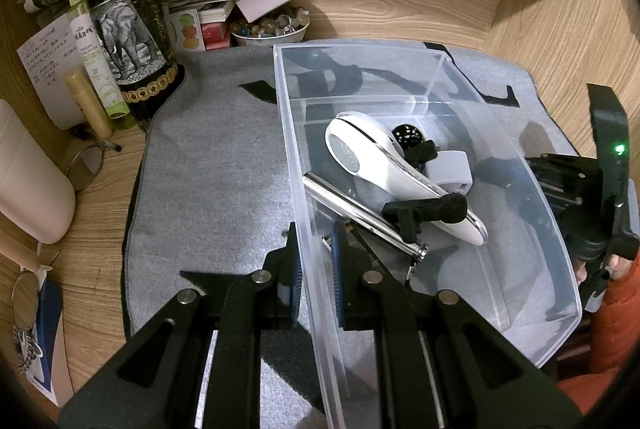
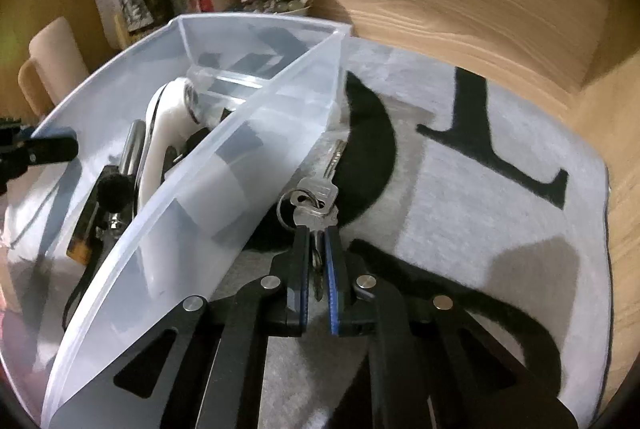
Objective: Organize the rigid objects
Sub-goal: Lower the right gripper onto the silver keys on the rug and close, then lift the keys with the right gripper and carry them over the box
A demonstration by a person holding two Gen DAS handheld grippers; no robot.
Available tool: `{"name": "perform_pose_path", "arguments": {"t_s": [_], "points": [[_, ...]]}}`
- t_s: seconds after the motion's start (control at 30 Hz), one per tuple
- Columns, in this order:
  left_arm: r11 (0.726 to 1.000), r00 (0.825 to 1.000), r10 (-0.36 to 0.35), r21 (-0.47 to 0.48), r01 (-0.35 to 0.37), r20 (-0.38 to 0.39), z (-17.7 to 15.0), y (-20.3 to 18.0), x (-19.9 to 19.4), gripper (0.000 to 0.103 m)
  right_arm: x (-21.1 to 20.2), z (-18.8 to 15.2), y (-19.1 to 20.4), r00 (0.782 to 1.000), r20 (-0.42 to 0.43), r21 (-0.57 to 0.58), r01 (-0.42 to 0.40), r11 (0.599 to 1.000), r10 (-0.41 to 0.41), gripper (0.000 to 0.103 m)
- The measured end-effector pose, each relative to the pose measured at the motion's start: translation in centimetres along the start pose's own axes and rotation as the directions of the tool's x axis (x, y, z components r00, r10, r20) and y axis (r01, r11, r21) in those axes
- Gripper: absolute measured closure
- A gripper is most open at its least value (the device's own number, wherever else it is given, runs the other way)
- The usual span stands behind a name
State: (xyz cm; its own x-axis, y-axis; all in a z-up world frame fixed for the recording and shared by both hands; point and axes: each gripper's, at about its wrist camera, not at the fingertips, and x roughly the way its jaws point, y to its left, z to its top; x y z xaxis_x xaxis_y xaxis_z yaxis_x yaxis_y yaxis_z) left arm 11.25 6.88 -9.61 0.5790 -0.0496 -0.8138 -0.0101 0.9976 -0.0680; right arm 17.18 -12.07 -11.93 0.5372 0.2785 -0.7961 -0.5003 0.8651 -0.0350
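A clear plastic bin (image 1: 532, 197) stands on a grey mat (image 1: 212, 165). My left gripper (image 1: 315, 241) is shut on its near left wall. Inside lie a white oval handheld device (image 1: 360, 153), a silver tube (image 1: 360, 217), a black clip microphone (image 1: 432, 209), a small white box (image 1: 450, 169) and a black speckled ball (image 1: 408, 135). Just outside the bin wall (image 2: 240, 149), my right gripper (image 2: 318, 229) is shut on a bunch of silver keys (image 2: 316, 189) with a ring, over the mat (image 2: 480, 213).
At the back left stand a dark wine bottle (image 1: 124, 21), a spray bottle (image 1: 96, 57), a gold tube (image 1: 90, 105), a bowl of stones (image 1: 272, 29) and stacked papers. Spectacles (image 1: 86, 165) and a white container (image 1: 28, 181) lie left. Wooden walls enclose the desk. An orange sleeve (image 1: 616, 309) shows at right.
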Motion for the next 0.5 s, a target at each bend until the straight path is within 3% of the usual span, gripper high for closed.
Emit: {"name": "perform_pose_path", "arguments": {"t_s": [0.3, 0.5], "points": [[1.0, 1.0, 0.0, 0.0, 0.0, 0.0, 0.0, 0.0, 0.0, 0.092, -3.5, -0.4, -1.6, 0.997, 0.077, 0.07, 0.026, 0.997, -0.032, 0.096], [1.0, 1.0, -0.001, 0.0, 0.001, 0.0, 0.0, 0.0, 0.0, 0.092, -4.3, -1.4, -1.5, 0.997, 0.063, 0.063, 0.041, 0.997, -0.045, 0.096]]}}
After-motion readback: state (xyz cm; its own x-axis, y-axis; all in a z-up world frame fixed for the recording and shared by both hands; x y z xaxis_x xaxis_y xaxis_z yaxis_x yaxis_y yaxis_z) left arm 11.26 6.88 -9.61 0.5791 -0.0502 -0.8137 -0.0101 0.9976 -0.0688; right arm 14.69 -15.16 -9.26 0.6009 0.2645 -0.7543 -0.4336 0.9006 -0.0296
